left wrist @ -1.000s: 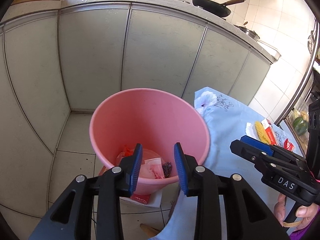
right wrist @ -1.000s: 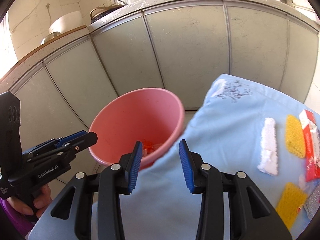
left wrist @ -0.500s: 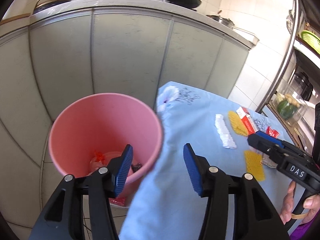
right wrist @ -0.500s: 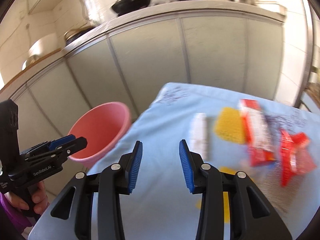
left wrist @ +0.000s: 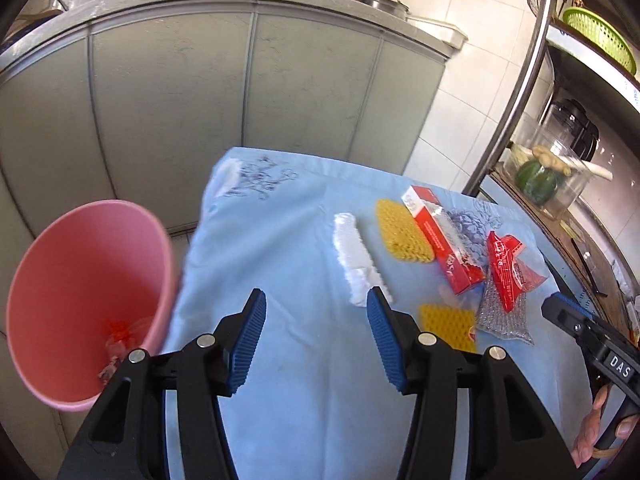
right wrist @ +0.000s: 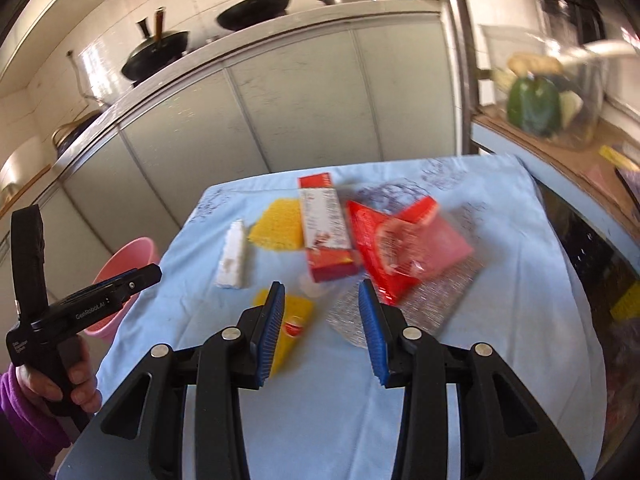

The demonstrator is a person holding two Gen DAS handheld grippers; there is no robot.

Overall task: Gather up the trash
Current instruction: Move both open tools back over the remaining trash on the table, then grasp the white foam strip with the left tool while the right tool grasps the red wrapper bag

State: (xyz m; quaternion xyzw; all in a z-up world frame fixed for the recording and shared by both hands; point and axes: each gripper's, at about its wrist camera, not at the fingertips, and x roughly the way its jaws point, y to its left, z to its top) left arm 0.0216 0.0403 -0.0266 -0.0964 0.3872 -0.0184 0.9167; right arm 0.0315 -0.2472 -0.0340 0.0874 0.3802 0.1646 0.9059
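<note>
A pink bucket point(left wrist: 80, 300) stands on the floor left of the table and holds some trash; it also shows in the right wrist view point(right wrist: 128, 256). On the blue cloth point(left wrist: 300, 360) lie a white foam piece point(left wrist: 356, 260), two yellow sponges point(left wrist: 402, 236) point(left wrist: 450, 324), a red box point(left wrist: 440, 240), a red packet point(left wrist: 506, 272) and a silver crinkled wrapper point(left wrist: 500, 316). My left gripper point(left wrist: 316, 300) is open and empty over the cloth, near the foam piece. My right gripper point(right wrist: 322, 294) is open and empty, just before the near sponge point(right wrist: 288, 328) and the wrapper point(right wrist: 400, 304).
Grey kitchen cabinets point(left wrist: 240, 92) with black pans on top stand behind the table. A metal rack point(left wrist: 532, 60) with a clear tub of vegetables point(left wrist: 548, 176) stands to the right. A tiled floor lies around the bucket.
Both grippers have swung right, from the pink bucket to over the table's trash. The left jaws have opened wider. Neither holds anything.
</note>
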